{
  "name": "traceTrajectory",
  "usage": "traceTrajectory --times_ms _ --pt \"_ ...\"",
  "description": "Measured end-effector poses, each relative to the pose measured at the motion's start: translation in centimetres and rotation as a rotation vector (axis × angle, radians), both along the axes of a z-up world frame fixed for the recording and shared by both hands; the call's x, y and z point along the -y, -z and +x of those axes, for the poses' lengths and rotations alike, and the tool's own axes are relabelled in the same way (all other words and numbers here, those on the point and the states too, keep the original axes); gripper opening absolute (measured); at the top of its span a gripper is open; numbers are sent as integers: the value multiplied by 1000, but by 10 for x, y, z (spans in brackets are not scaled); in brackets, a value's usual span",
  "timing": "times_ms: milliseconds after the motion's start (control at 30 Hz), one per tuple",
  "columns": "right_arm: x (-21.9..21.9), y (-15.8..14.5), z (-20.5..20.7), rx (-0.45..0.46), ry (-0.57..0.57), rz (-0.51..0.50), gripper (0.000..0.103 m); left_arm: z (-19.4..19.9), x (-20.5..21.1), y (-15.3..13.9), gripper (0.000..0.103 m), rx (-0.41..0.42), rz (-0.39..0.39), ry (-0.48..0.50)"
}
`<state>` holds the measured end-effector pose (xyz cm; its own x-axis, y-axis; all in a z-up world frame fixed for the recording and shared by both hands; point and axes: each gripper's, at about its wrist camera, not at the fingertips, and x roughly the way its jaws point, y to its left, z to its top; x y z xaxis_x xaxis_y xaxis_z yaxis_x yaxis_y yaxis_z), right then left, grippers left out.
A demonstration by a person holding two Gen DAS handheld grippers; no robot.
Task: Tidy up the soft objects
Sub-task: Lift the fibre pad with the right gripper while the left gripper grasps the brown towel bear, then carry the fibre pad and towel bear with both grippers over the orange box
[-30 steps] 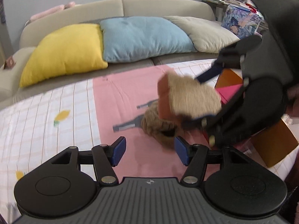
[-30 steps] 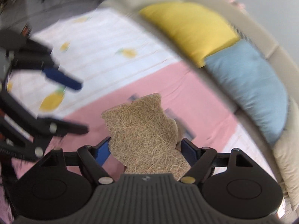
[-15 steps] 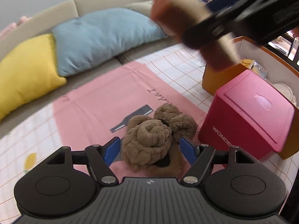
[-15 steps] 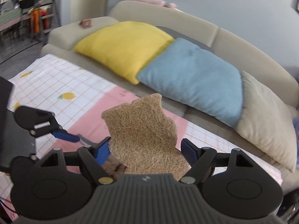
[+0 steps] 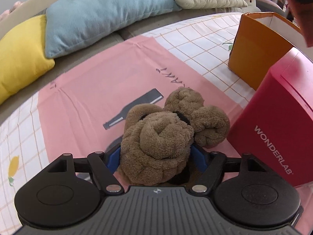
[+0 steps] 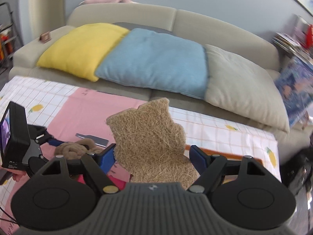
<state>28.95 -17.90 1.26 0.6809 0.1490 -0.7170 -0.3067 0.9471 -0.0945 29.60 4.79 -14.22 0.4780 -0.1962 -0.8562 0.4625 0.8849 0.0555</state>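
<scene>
A knotted brown plush toy [image 5: 166,135] lies on the pink cloth [image 5: 101,86], and its near lump sits between the blue pads of my left gripper [image 5: 156,156]; the jaws stand around it, open. My right gripper [image 6: 150,156] is shut on a tan fibrous sponge pad [image 6: 150,137] and holds it up in the air. The right wrist view shows the left gripper [image 6: 49,141] down at the left over the plush [image 6: 76,148]. A blurred edge of the sponge shows at the top right of the left wrist view [image 5: 301,9].
A pink WONDERLAB box [image 5: 277,121] stands just right of the plush, and an open orange box [image 5: 254,45] behind it. A sofa carries yellow [image 6: 82,47], blue [image 6: 154,60] and beige [image 6: 240,86] cushions. Books are stacked at the far right [image 6: 293,41].
My left gripper has moved forward and down until the plush's near lump sits between its pads. My right gripper has lifted the sponge up and away to the right.
</scene>
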Motion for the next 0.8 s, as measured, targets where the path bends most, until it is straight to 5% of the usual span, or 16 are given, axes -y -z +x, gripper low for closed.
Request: traceTrajectory --times_ms 200,367,567,800 --pt "36 -1 -22 22 118 7 78 -15 -1 -10 51 36 -22 -55" --pt "63 0 -37 20 186 15 78 -35 -15 -29 50 86 -81 -157" --pt "107 -8 -48 -3 266 105 78 -69 -25 -97 50 194 -191 -246" --pt "164 -16 -55 -63 369 324 78 -94 30 -160 50 263 -220 -100"
